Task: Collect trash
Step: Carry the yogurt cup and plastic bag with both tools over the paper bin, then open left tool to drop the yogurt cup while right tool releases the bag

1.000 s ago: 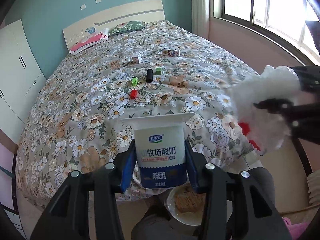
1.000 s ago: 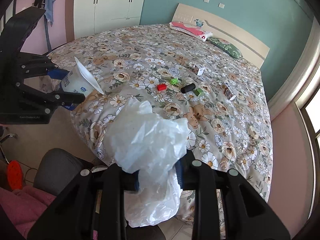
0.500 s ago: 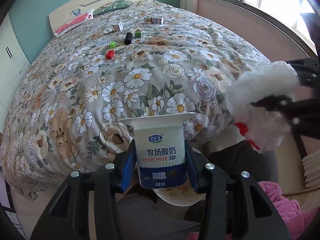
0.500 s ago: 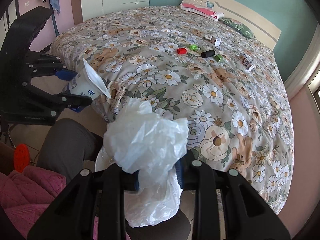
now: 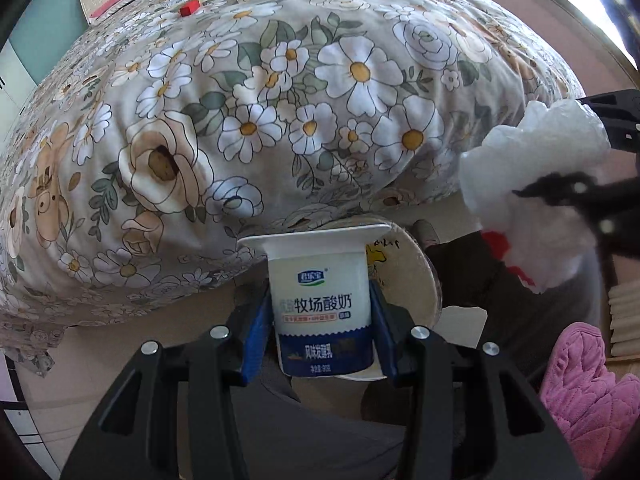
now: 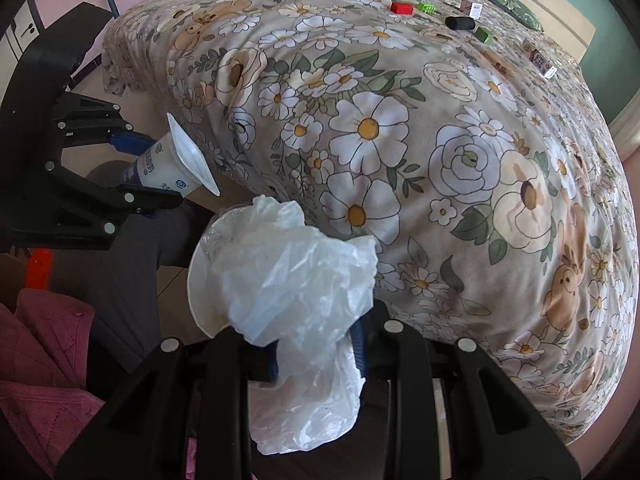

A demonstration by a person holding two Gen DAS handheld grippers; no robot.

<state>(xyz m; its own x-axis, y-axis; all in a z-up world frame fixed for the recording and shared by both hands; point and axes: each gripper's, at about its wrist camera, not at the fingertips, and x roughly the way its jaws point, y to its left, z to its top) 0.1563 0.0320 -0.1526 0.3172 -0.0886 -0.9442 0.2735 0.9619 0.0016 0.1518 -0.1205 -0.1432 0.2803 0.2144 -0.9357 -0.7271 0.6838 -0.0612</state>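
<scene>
Our left claw (image 5: 320, 324) pinches the yogurt cup (image 5: 320, 308) upright. Our right claw (image 6: 316, 356), at 3 o'clock, pinches the plastic bag (image 6: 296, 280) beside the floral bed (image 6: 440, 140).

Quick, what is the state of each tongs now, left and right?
Left tongs: closed on the yogurt cup.
Right tongs: closed on the crumpled plastic bag.

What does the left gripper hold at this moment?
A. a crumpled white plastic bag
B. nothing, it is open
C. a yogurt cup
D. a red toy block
C: the left gripper has its blue pads pressed on both sides of the yogurt cup; the plastic bag is in the right gripper.
</scene>
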